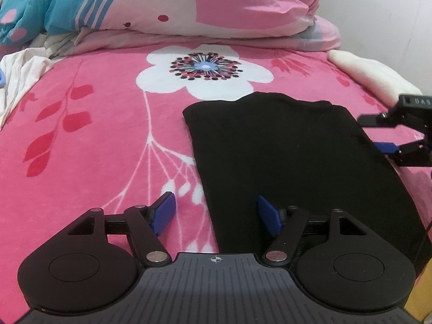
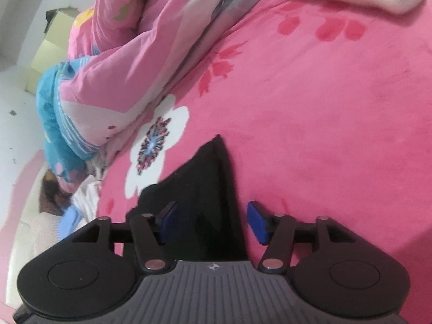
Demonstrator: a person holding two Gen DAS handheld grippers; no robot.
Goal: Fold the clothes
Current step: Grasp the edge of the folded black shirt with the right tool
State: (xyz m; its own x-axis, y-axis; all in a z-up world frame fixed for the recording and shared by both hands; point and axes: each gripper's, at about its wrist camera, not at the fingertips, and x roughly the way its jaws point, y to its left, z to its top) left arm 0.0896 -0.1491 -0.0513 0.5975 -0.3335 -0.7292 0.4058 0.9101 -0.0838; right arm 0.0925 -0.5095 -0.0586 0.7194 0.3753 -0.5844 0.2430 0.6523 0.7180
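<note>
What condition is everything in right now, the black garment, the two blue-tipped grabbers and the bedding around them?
Black garment: folded into a long flat panel on the bed.
Left gripper: open, holding nothing, over the garment's near left edge.
Right gripper: open, garment between its jaws, not pinched.
Pink flowered blanket: spread flat.
Pink and blue quilt: bunched in a heap at the far end.
White cloth: lying at the blanket's far right edge.

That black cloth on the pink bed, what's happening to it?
A person is folding clothes with a two-finger gripper in each hand. The black garment lies flat, folded into a long shape, on the pink flowered blanket. The left gripper hangs open over its near edge, and the right gripper is open at its other side. Neither one is pinching the cloth.
</note>
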